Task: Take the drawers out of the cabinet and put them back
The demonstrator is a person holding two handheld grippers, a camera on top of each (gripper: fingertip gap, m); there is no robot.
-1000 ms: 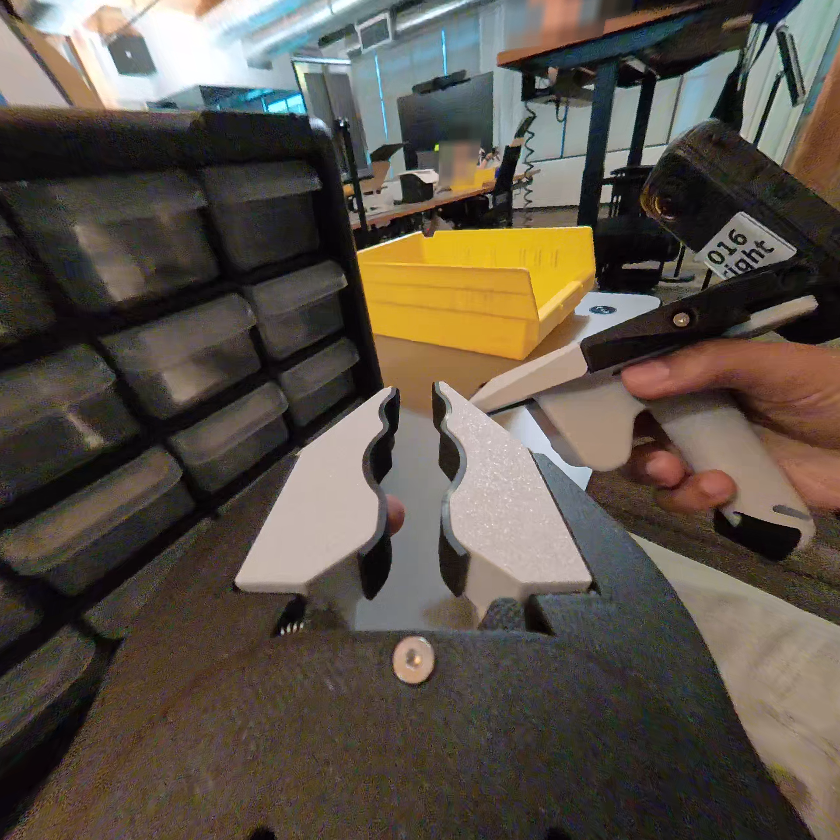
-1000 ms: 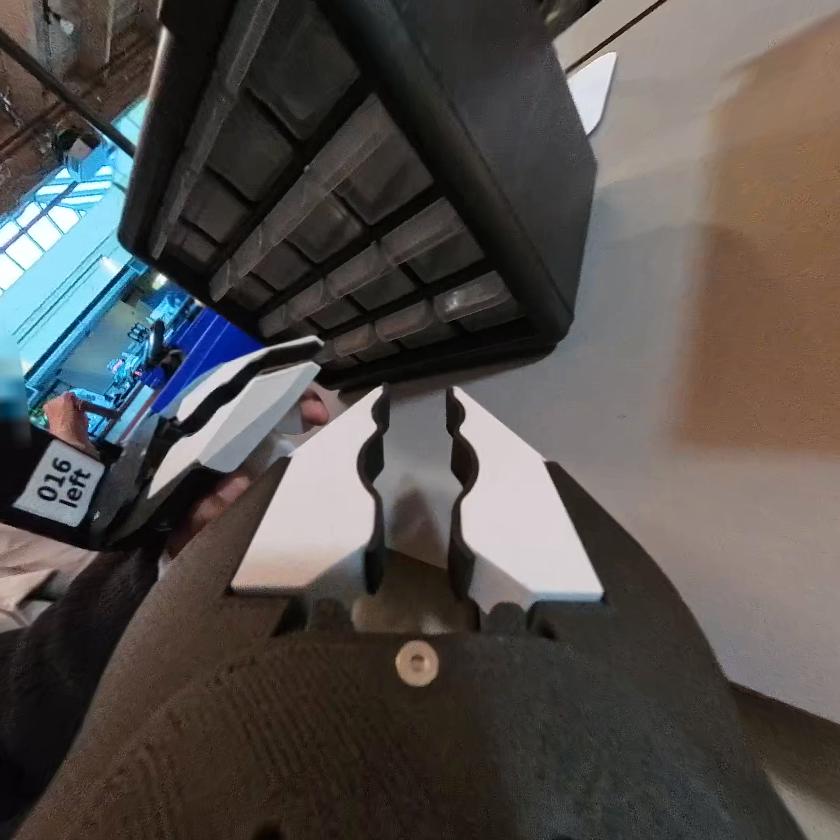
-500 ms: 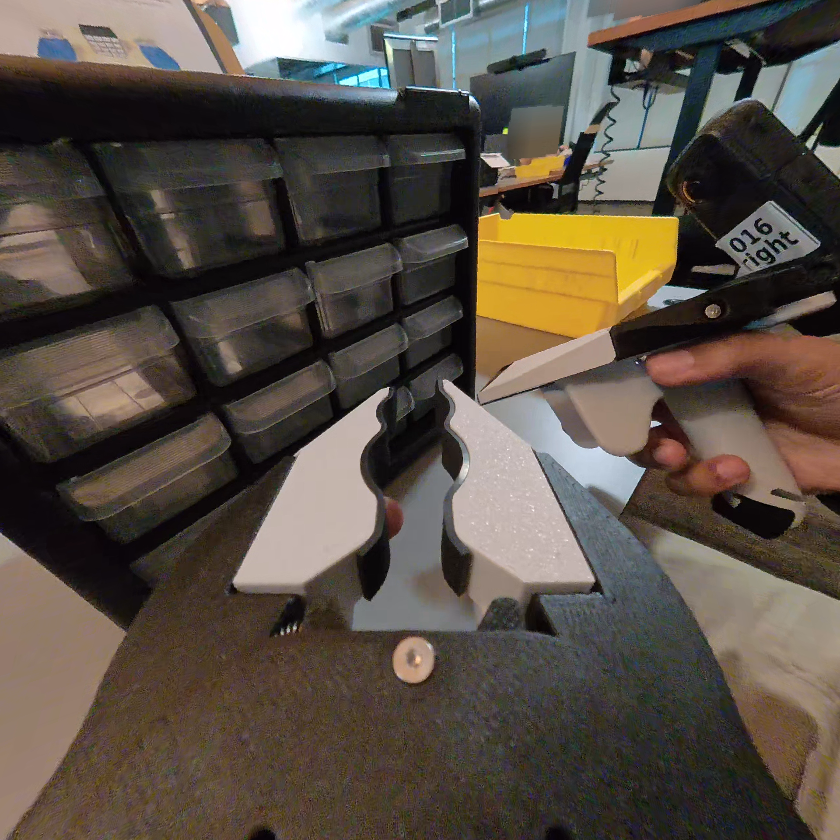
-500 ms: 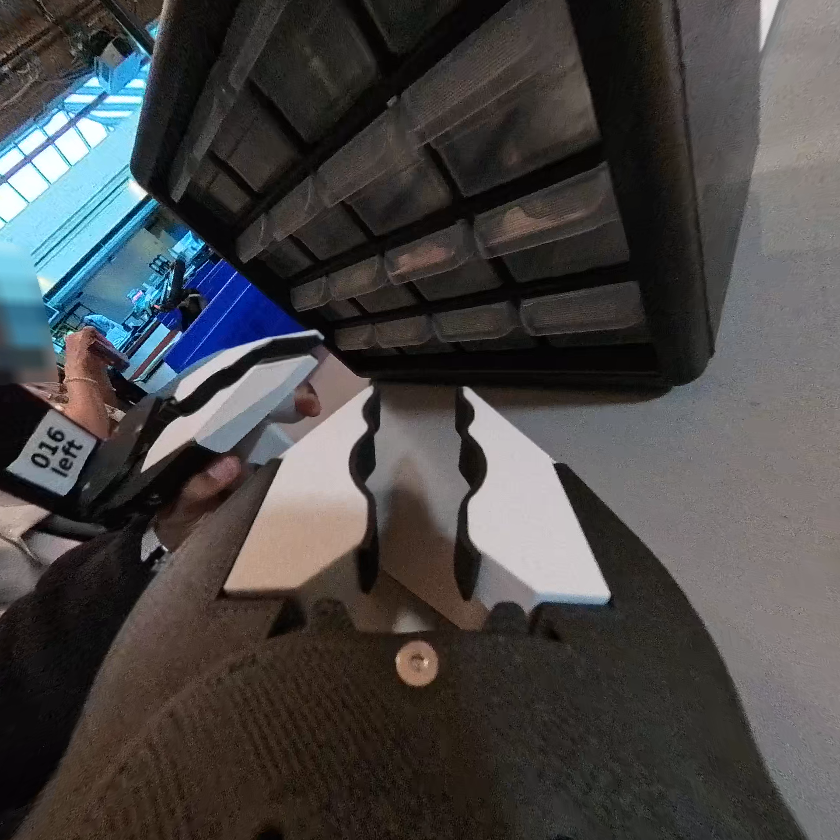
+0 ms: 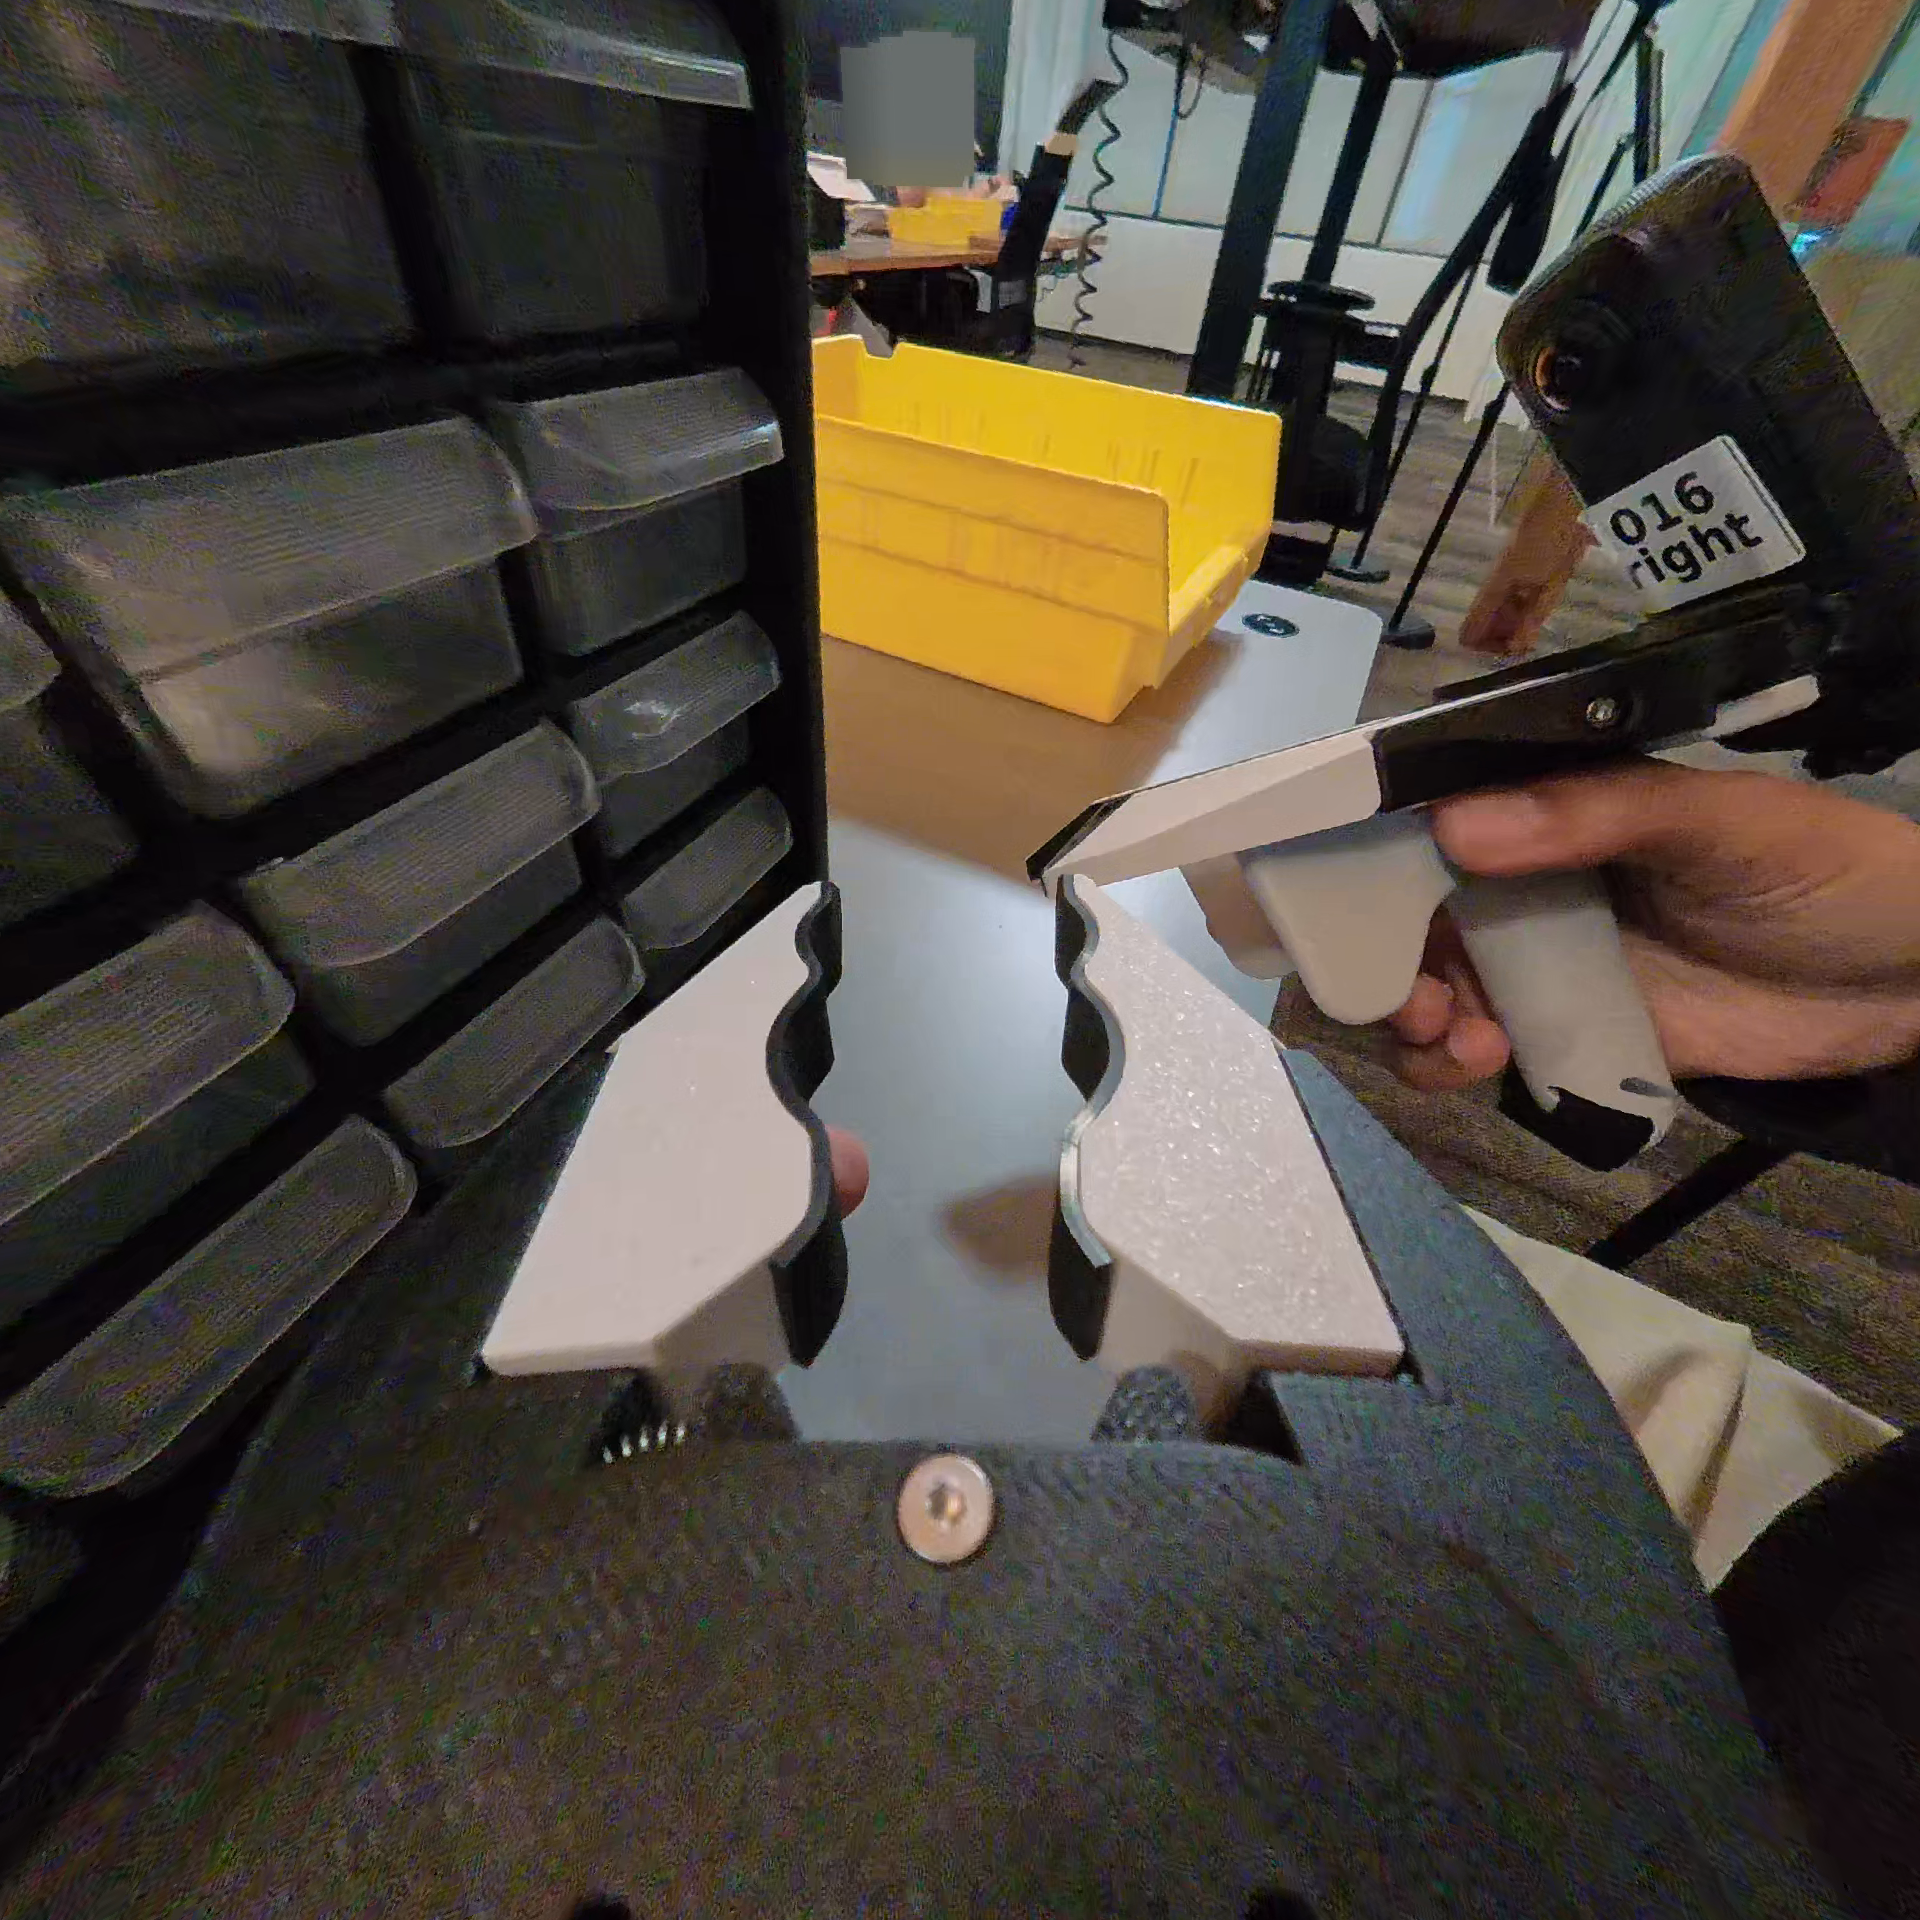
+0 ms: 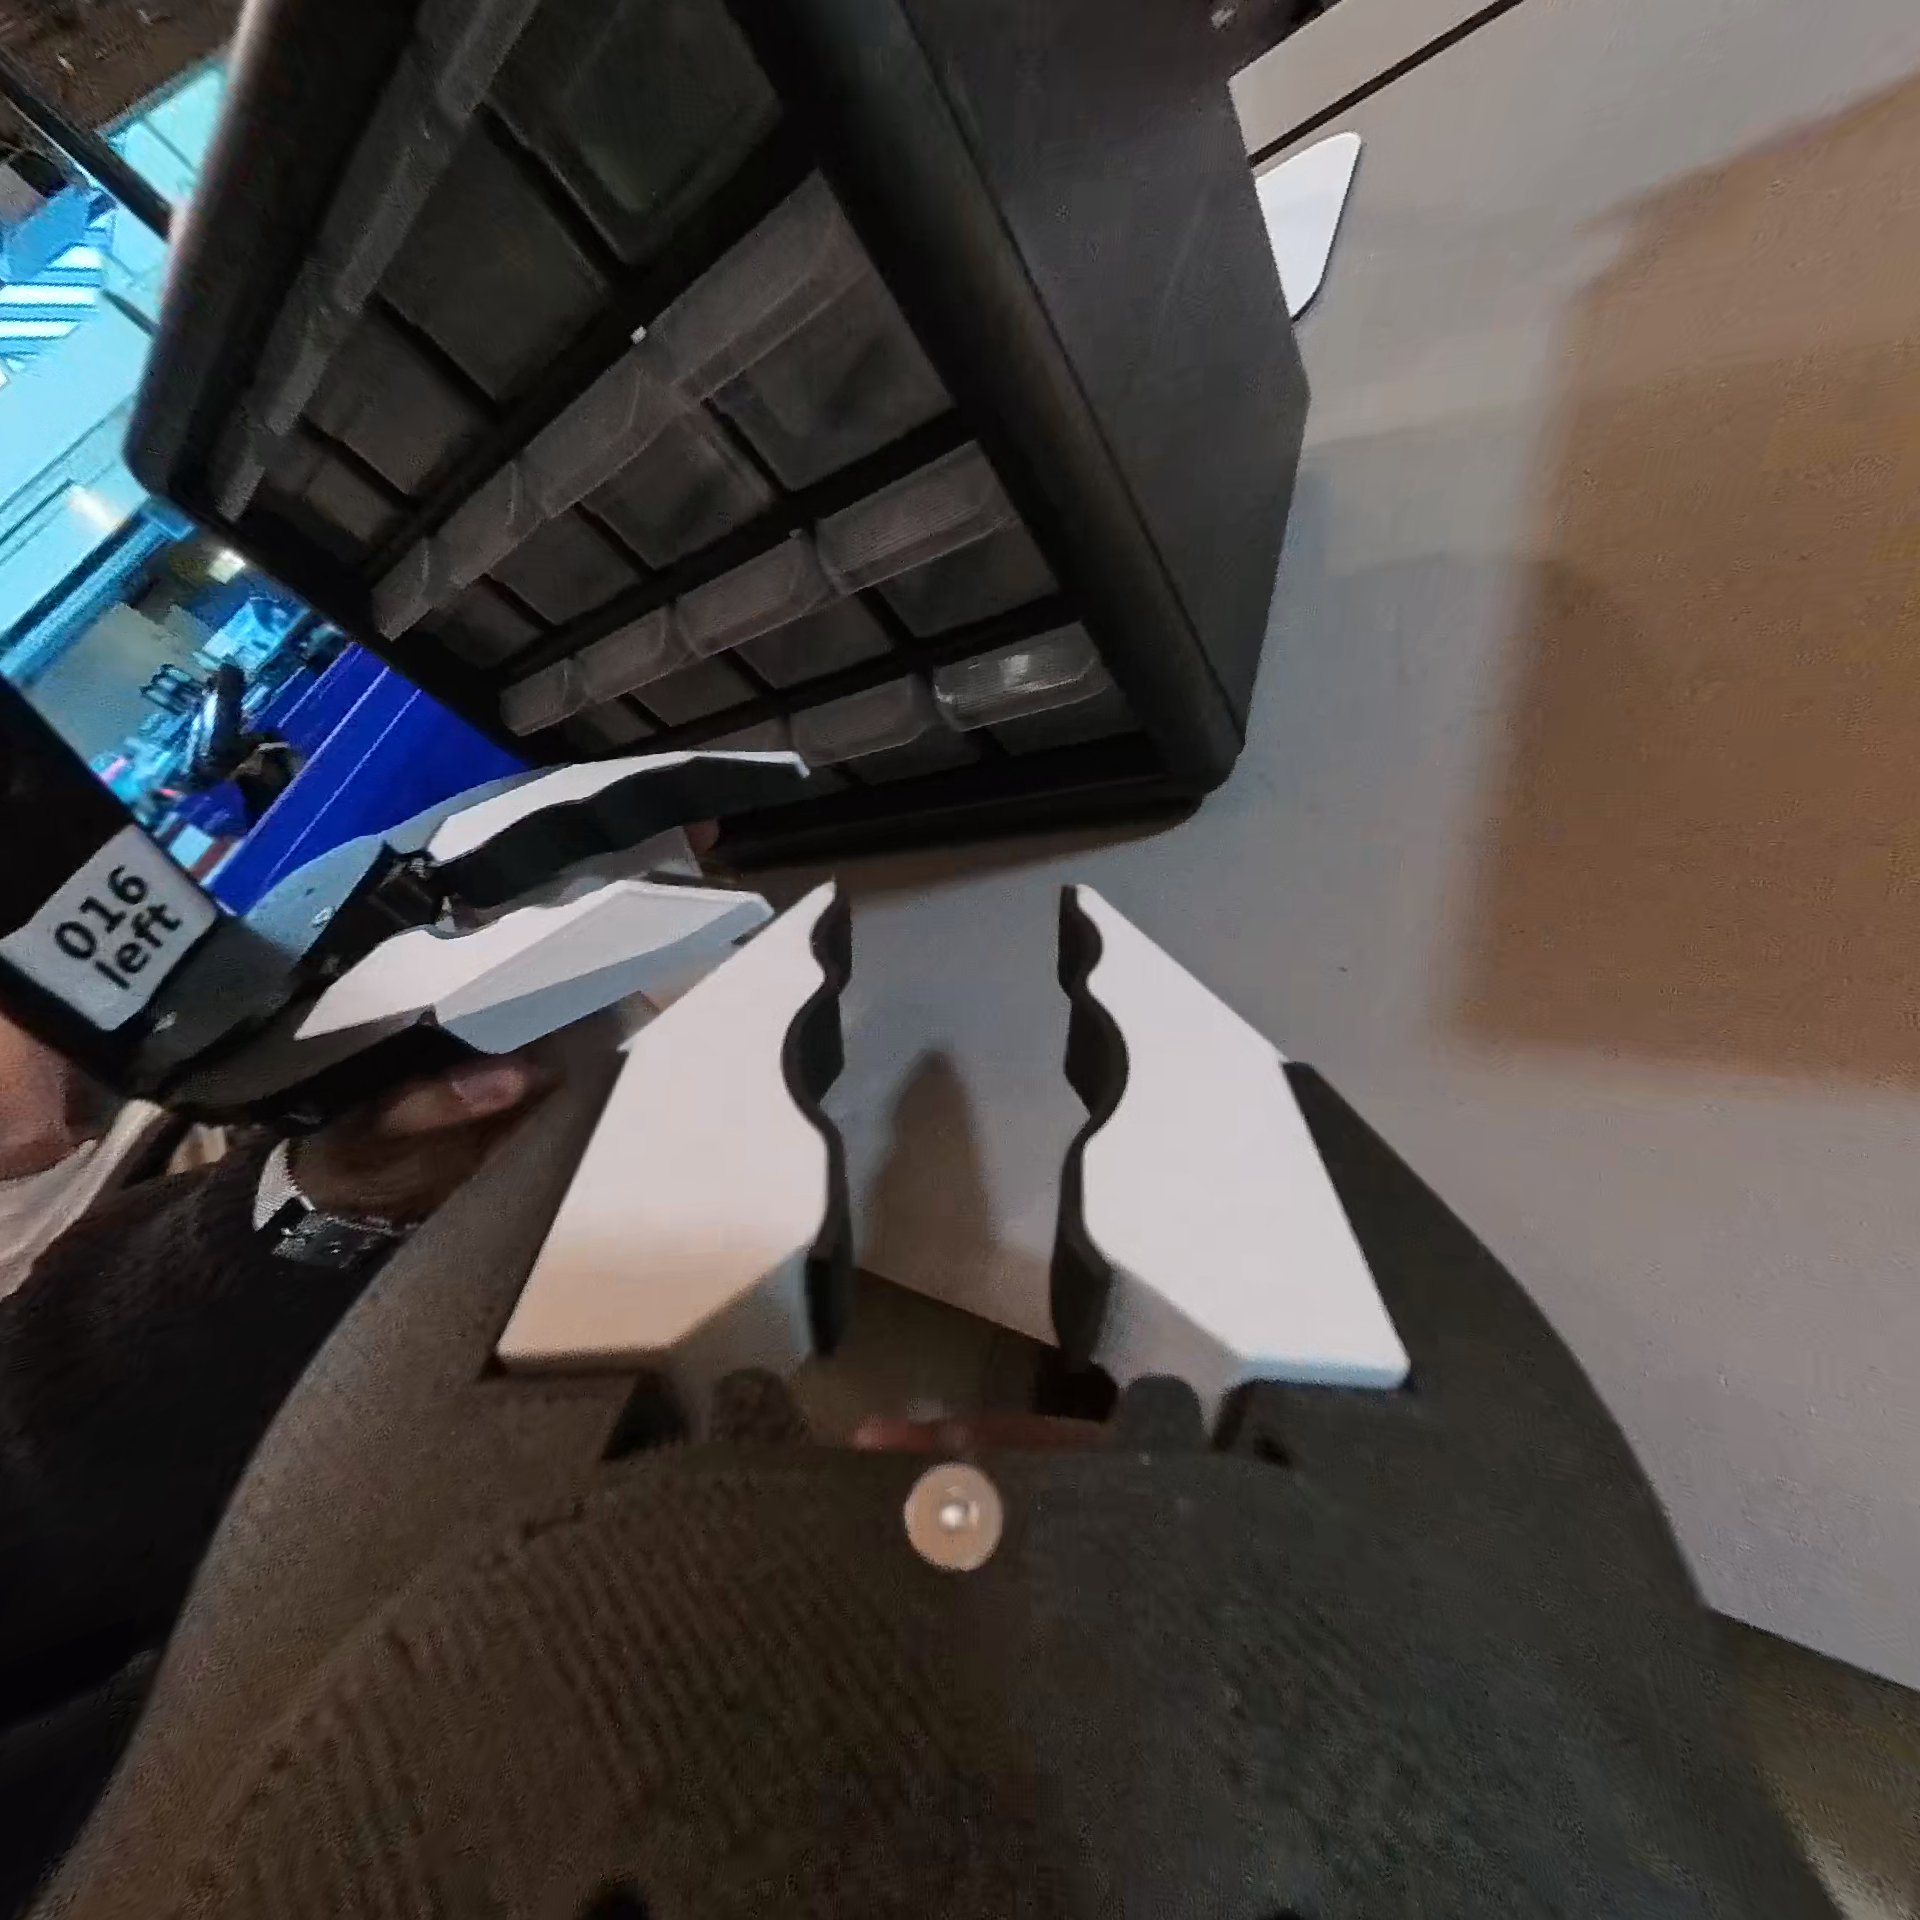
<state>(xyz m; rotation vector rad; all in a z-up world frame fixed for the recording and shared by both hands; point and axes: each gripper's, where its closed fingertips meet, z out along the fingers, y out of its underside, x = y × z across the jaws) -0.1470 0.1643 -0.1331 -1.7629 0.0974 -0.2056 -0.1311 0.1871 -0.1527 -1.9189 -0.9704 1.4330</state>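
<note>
Beside the cabinet [image 5: 395, 665] on the table [image 5: 935, 987], the left gripper [image 5: 940, 904] hovered with jaws spread and empty — its tip near the cabinet's lower right corner. All visible drawers [image 5: 665, 499] sat pushed in. Right of the cabinet, the right gripper [image 6: 948, 904] also gaped, empty — a yellow bin [image 5: 1029, 520] stood behind.

Left wrist view sits low over the bench [image 5: 935, 790], close beside the cabinet [image 5: 416, 520], facing along its front toward a yellow bin [image 5: 1018, 540]. Right wrist view, rolled sideways, looks at that cabinet [image 6: 1091, 312] from further off. Both views share cabinet and bench.
</note>
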